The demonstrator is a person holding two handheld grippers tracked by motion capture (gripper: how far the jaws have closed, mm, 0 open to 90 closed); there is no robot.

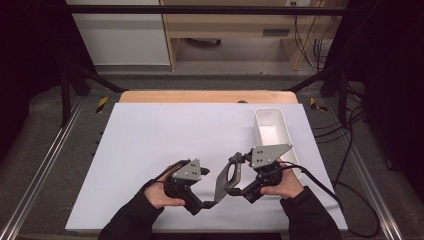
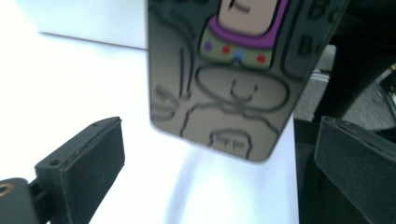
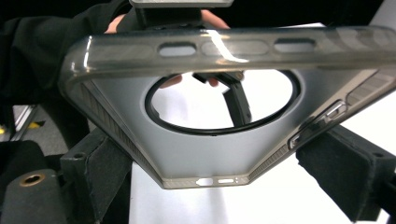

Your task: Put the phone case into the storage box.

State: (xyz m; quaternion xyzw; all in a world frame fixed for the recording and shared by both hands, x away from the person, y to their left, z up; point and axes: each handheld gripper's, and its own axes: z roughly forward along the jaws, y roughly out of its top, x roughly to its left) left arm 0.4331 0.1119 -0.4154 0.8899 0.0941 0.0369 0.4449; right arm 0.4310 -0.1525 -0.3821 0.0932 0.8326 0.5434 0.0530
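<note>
White mat (image 1: 150, 145) on wooden table (image 1: 200, 96), grey floor (image 1: 240, 80) beyond

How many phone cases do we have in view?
1. The phone case is held above the white mat in the right gripper, its end between the open jaws of the left gripper. The white bin's near end is hidden.

No legible text (case print blurred)

A phone case (image 1: 229, 176) is held up above the table (image 1: 150, 140) near its front edge, between the left hand-held gripper (image 1: 202, 187) and the right hand-held gripper (image 1: 246, 186). A bin (image 1: 272, 131) stands by the right edge, just behind the right hand-held gripper.
</note>
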